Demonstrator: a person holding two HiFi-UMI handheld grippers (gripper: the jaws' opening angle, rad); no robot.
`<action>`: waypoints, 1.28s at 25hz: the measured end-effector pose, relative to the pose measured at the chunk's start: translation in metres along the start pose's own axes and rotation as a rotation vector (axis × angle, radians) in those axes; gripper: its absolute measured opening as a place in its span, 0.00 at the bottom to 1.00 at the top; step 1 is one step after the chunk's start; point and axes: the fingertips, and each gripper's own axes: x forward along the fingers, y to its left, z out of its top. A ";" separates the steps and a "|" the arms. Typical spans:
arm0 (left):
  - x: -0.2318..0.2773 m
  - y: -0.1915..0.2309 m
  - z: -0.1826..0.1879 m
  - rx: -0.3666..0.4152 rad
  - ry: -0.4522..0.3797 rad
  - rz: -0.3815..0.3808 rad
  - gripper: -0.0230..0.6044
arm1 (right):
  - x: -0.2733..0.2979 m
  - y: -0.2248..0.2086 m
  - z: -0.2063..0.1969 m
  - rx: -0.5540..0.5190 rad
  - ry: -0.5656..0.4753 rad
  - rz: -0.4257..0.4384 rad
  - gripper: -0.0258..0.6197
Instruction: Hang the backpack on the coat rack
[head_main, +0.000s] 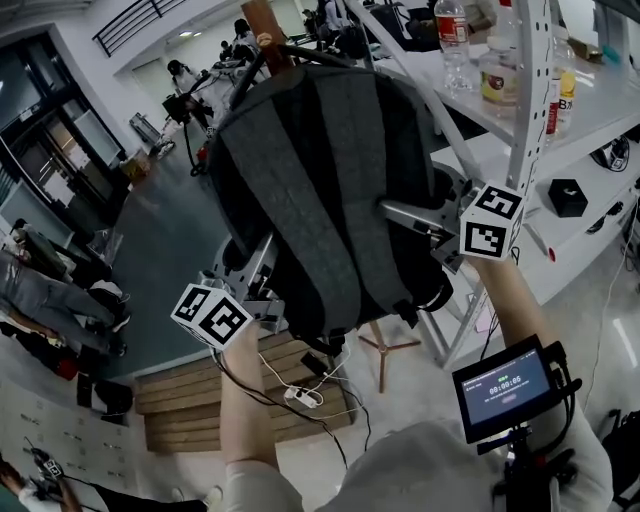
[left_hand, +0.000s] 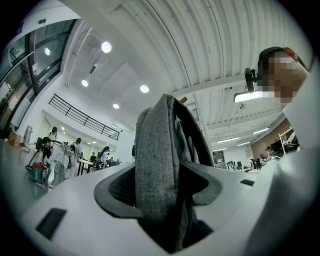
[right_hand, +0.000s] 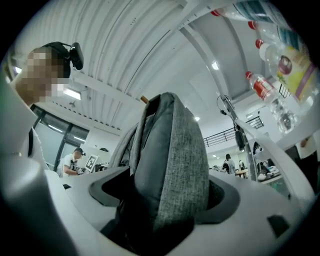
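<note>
**A:** Head view: the grey backpack (head_main: 320, 180) is up against the top of the coat rack (head_main: 262, 25), with the left gripper (head_main: 258, 262) and the right gripper (head_main: 400, 222) at its lower sides.

**B:** Left gripper view: the jaws are spread wide, the backpack's edge stands between them, and nothing is pinched.

**A:** Right gripper view, same story: the jaws are wide apart and the padded side sits loose between them.
</note>
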 end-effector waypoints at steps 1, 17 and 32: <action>-0.001 0.000 0.001 0.009 -0.004 0.001 0.41 | -0.004 -0.003 0.004 -0.011 -0.020 -0.020 0.64; -0.077 -0.083 0.069 0.283 -0.184 0.103 0.45 | -0.072 0.063 0.100 -0.196 -0.229 -0.223 0.66; -0.045 -0.148 -0.053 -0.085 -0.123 -0.251 0.05 | -0.099 0.085 0.005 0.128 -0.256 -0.132 0.33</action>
